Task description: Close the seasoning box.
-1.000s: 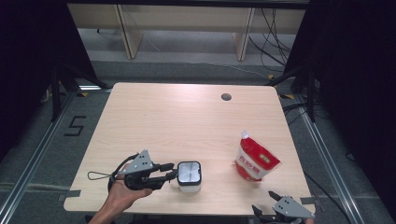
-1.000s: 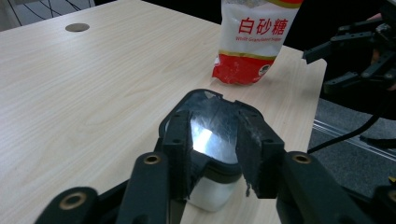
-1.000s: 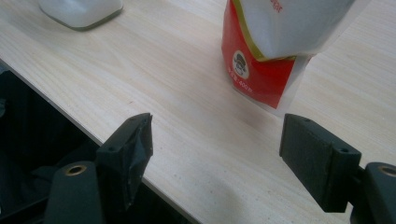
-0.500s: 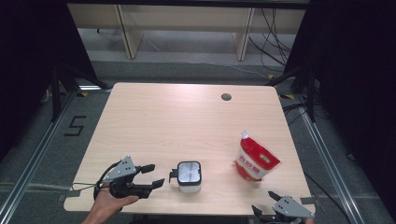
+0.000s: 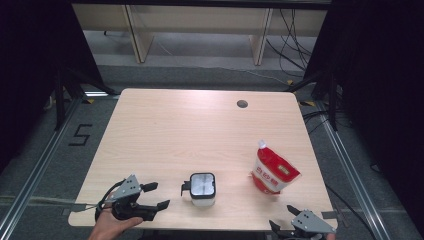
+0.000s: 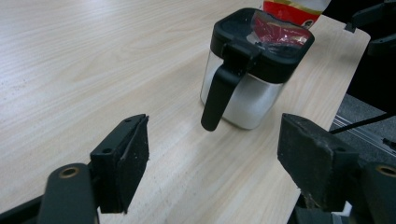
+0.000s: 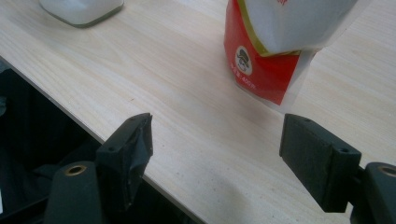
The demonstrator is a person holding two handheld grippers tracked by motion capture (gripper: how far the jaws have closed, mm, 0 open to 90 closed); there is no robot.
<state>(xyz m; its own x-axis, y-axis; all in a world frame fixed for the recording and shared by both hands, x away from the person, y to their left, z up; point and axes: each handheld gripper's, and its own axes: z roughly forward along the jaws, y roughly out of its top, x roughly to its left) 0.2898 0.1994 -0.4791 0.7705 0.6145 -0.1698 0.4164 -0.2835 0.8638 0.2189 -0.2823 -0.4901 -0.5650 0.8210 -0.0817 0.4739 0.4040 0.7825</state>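
A small glass jar point(image 5: 202, 189) with a black lid and a black side handle point(image 6: 219, 93) stands near the table's front edge. My left gripper point(image 5: 156, 195) lies to its left, a short gap from the handle. Its jaws have just been opening and stand open with nothing between them point(image 6: 212, 158). A red and white spouted pouch point(image 5: 272, 172) stands upright to the jar's right. My right gripper point(image 5: 281, 216) hangs at the front right edge, open and empty, facing the pouch point(image 7: 275, 46) from a little way off point(image 7: 217, 154).
The light wooden table point(image 5: 200, 125) has a round cable hole point(image 5: 242, 104) at the back right. Dark frame rails run along both sides on the floor, and shelf legs stand behind the table.
The left gripper has let go of the jar's handle, opened its jaws and drawn back to the left and toward the front edge. The jar, pouch and right gripper have stayed in place.
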